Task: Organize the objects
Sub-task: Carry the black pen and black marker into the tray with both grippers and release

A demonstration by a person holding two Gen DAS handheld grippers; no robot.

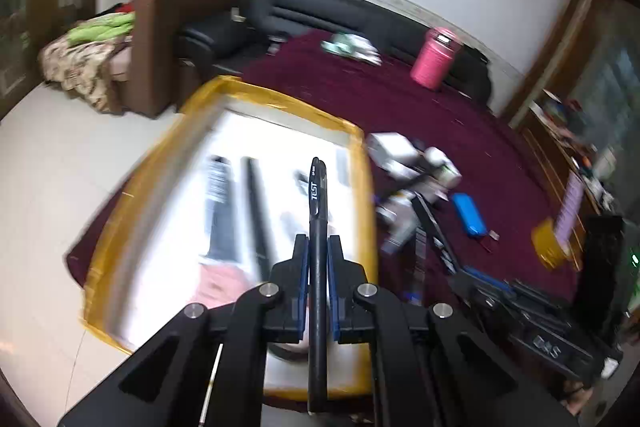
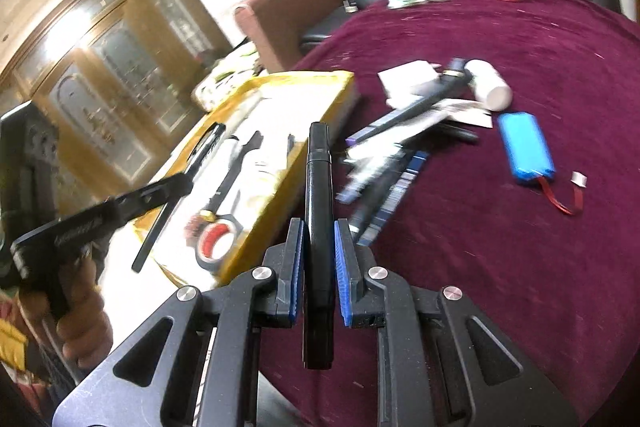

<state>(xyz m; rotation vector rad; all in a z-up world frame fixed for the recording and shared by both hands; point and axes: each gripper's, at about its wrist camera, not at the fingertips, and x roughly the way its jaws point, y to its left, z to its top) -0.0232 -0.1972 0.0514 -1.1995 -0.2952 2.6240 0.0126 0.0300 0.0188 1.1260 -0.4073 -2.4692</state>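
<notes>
My left gripper (image 1: 318, 241) is shut on a slim black pen (image 1: 317, 195) printed "TEST", held over a yellow-rimmed box (image 1: 280, 99) with a white floor. The box holds several dark pens and a roll of red tape (image 2: 216, 239); its contents are blurred in the left wrist view. My right gripper (image 2: 319, 225) is shut on a thick black marker (image 2: 318, 167) just right of the box (image 2: 304, 77), above the maroon cloth. The right wrist view shows the left gripper (image 2: 184, 183) with its pen (image 2: 154, 231) over the box's near left side.
A heap of white boxes, dark pens and packets (image 2: 404, 131) lies right of the box, with a white tube (image 2: 488, 83) and a blue battery pack (image 2: 526, 147). A pink bottle (image 1: 434, 59) stands at the far edge. A hand (image 2: 80, 327) grips the left tool.
</notes>
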